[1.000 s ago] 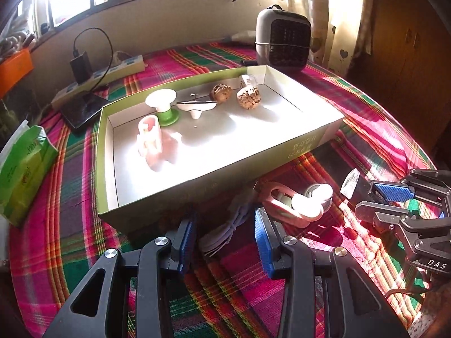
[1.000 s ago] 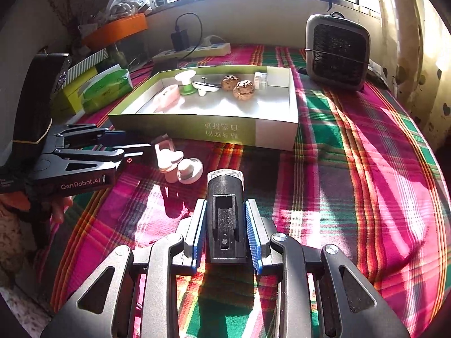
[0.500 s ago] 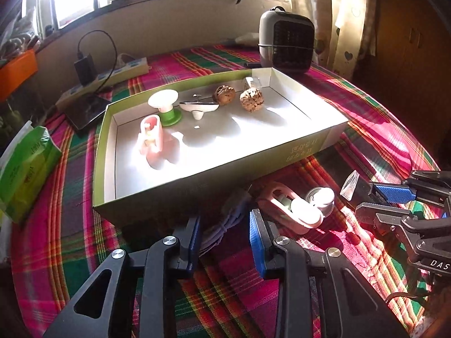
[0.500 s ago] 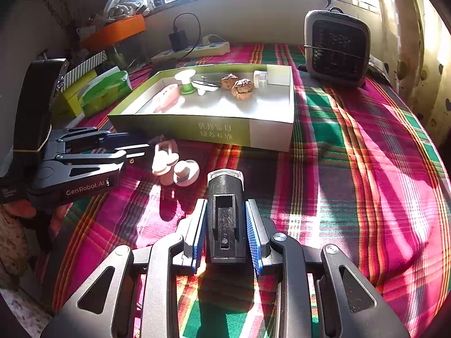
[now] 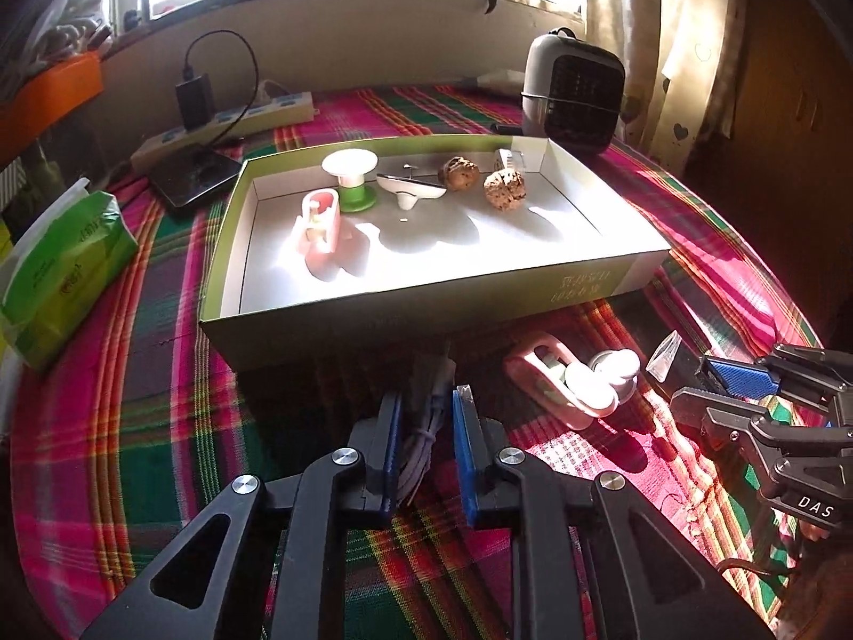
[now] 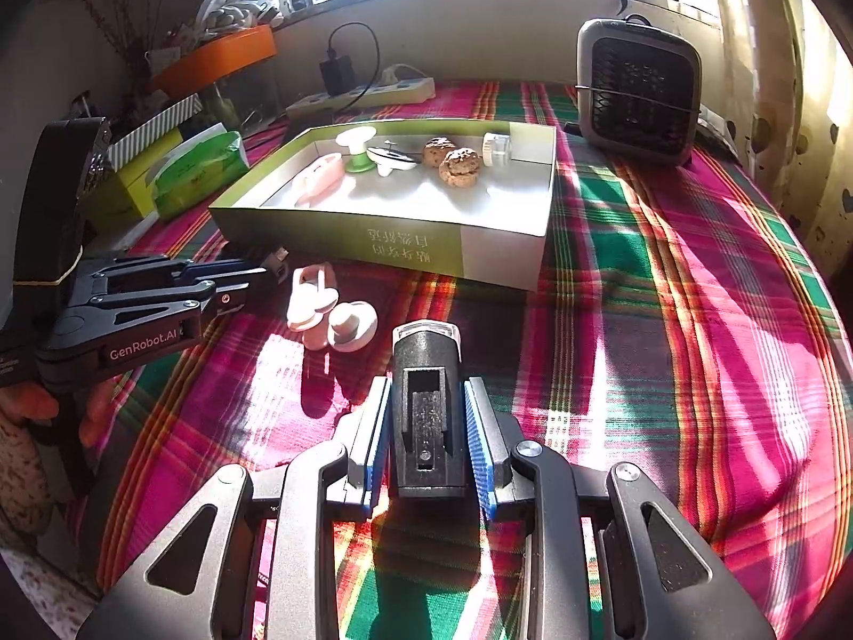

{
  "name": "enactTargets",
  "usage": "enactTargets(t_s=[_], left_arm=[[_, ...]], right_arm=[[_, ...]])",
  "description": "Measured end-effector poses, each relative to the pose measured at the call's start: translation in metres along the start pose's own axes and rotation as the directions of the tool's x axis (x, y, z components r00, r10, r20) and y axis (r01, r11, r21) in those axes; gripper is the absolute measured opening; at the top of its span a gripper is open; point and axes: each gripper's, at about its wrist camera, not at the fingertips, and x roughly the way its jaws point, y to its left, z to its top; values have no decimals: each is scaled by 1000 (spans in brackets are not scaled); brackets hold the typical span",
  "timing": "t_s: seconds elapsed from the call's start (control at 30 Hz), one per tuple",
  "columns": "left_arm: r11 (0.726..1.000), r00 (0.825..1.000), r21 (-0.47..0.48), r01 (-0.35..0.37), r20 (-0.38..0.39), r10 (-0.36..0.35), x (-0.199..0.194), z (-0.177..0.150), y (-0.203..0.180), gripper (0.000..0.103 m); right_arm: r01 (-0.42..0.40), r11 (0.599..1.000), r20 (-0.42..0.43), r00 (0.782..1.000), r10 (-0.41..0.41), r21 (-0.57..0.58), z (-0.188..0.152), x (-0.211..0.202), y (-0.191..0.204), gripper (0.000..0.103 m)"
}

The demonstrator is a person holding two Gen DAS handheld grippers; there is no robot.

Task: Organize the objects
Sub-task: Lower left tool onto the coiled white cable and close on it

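A: Cable [image 5: 426,416] lies bundled on the table [image 5: 160,405] just before the box [image 5: 426,314]; the left gripper [image 5: 425,410] has its fingers closed on it.

B: And the right gripper [image 6: 425,405]?

A: Its fingers clamp a black device [image 6: 425,416] above the cloth. Pink clip [image 5: 544,378] and white cap [image 5: 618,368] sit between the grippers.

small grey heater [image 5: 573,90], white power strip [image 5: 224,125], green tissue pack [image 5: 58,266], plaid tablecloth [image 6: 666,320]

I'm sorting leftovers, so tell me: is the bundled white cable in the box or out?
Out. The cable lies on the tablecloth before the box, between the left gripper jaws.
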Motion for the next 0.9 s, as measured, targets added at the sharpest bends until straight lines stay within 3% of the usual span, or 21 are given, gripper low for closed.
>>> enactTargets(t_s=[0.9], left_arm=[[997,999,-71,37,29,-35,-18,-4,6,16]], right_arm=[[20,1000,25,999,-20,8,9,-6,9,29]])
